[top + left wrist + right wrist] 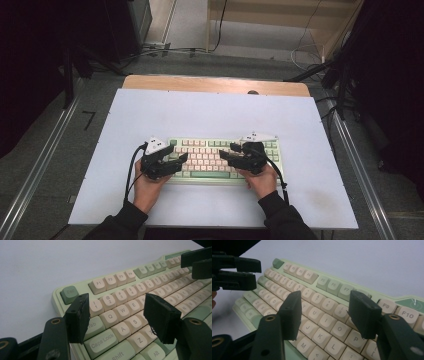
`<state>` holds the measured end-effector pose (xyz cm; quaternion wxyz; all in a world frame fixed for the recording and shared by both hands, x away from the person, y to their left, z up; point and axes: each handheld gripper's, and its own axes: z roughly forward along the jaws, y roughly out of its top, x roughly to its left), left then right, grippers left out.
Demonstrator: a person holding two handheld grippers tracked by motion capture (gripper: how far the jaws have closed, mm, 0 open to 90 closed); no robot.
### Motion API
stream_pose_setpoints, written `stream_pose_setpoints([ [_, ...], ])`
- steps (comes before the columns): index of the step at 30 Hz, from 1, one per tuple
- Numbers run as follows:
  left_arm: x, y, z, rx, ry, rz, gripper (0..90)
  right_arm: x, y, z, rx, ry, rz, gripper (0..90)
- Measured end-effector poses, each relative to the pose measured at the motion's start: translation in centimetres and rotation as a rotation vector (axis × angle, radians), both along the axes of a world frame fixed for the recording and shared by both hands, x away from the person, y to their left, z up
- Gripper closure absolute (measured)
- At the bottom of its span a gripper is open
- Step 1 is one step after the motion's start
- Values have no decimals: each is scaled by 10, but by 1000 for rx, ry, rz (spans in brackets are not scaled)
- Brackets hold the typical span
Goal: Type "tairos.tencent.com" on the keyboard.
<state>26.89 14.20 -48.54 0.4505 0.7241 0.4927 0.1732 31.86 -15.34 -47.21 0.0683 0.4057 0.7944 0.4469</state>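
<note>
A pale green keyboard [222, 161] with cream keys lies flat on the white worktop [210, 112], toward the near edge and roughly centred across it. Its long axis runs side to side across the worktop, parallel to the near edge; the function row is on the far side and the spacebar row faces the person, so the legends read upright from the person's seat.

The left gripper [175, 161] sits over the keyboard's left end, its fingers [78, 317] aimed inward toward the middle. In the left gripper view the fingers stand apart with nothing between them, and the Q, W, A, S and Z keys show through the gap; one finger hangs over the Tab and 1 keys, the other over the keys further along the letter rows. The green Esc key [68, 293] lies beyond the fingertips at the corner.

The right gripper [227, 156] sits over the right half, pointing back toward the left one, the two sets of tips near each other above the middle of the board. Its fingers [292, 315] are also spread and empty, framing the U, I, O, J, K and L keys. Whether either set of fingertips actually touches a keycap is hard to judge from these angles; they seem to be just above.
</note>
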Motion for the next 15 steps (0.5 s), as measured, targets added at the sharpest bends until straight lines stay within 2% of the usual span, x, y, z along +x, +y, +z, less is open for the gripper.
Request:
stream_pose_setpoints([
  [3, 0, 0, 0, -4, -2, -6, 419, -1, -1, 1, 13, 2, -1, 391],
  [5, 0, 0, 0, -13, -4, -9, 473, -1, -2, 2, 12, 1, -2, 381],
  [7, -1, 1, 0, -37, -5, -30, 590, -1, -2, 2, 8, 5, 0, 377],
  [9, -1, 0, 1, -58, -5, -75, 777, -2, -3, 2, 7, 3, -3, 376],
  [11, -1, -3, 2, -60, -2, -107, 898, -2, -5, 2, 7, 6, -6, 376],
  [15, 2, -14, 4, -48, -10, -133, 900, -3, -8, 3, 7, 5, -9, 376],
])
